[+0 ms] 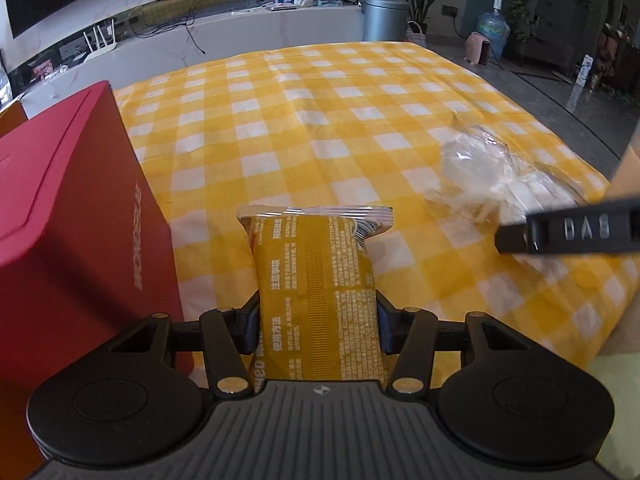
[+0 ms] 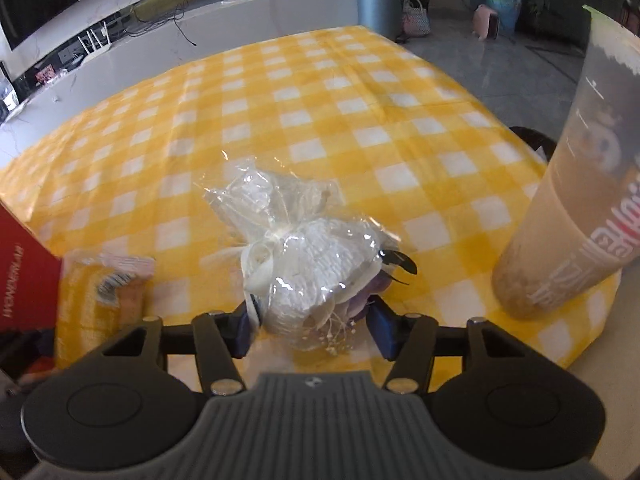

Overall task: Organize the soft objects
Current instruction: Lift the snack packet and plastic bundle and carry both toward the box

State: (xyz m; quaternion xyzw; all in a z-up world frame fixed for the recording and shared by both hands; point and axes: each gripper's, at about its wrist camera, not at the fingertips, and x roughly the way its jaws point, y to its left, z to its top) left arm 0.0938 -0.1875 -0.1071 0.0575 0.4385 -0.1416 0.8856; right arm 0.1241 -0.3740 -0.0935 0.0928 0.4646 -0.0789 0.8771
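Clamping a yellow wipes pack (image 1: 316,292) at lower centre, the left gripper (image 1: 318,320) hangs over the checked desk (image 1: 320,120) beside a red box (image 1: 72,220). The right gripper (image 2: 314,326) stands released around a cellophane-wrapped white bundle (image 2: 308,264) at centre frame, its right pad apart from the wrap.

The right gripper (image 2: 314,324) points down at a yellow-and-white checked tablecloth (image 2: 320,104). Between its blue pads (image 2: 384,330) sits a clear cellophane bundle (image 2: 304,260) tied with a pale ribbon, holding something white and knitted (a bit of purple shows at its right side). The left pad touches the wrap; the right pad stands just clear of it. To the left lies a yellow packet (image 2: 100,292), blurred, beside a red box (image 2: 24,276) at the frame edge. A tall translucent cup (image 2: 572,208) with red lettering leans in on the right.
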